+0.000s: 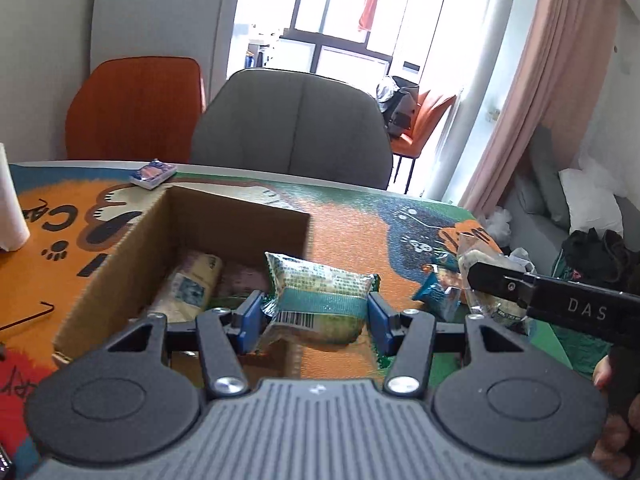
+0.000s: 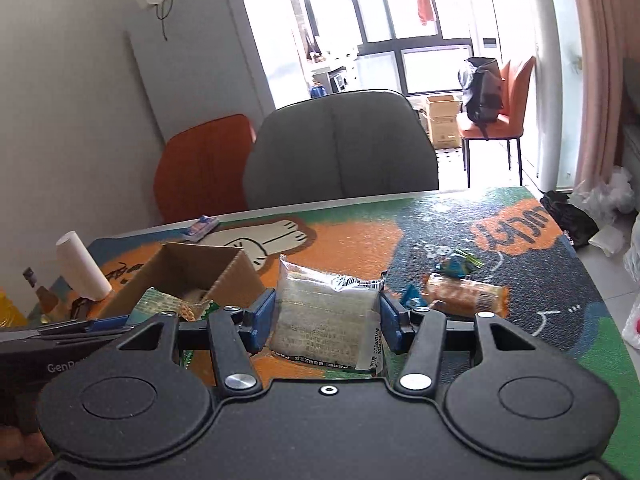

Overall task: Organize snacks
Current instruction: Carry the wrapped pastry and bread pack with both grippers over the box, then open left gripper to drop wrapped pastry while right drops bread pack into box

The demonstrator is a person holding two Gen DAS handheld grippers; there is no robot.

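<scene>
Packets are light, soft, crinkly film — grip mid-body, gently. Left gripper (image 1: 316, 316) fingers hold the green snack packet (image 1: 320, 296) above the cardboard box (image 1: 120, 248); right gripper (image 2: 326, 320) fingers hold the clear cracker packet (image 2: 328, 316) over the desk (image 2: 520, 320).

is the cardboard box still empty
No: in the left wrist view the cardboard box already holds a pale wrapped snack lying on its floor.

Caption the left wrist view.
Left gripper clamps a green-banded snack packet above the open brown cardboard box.
</scene>
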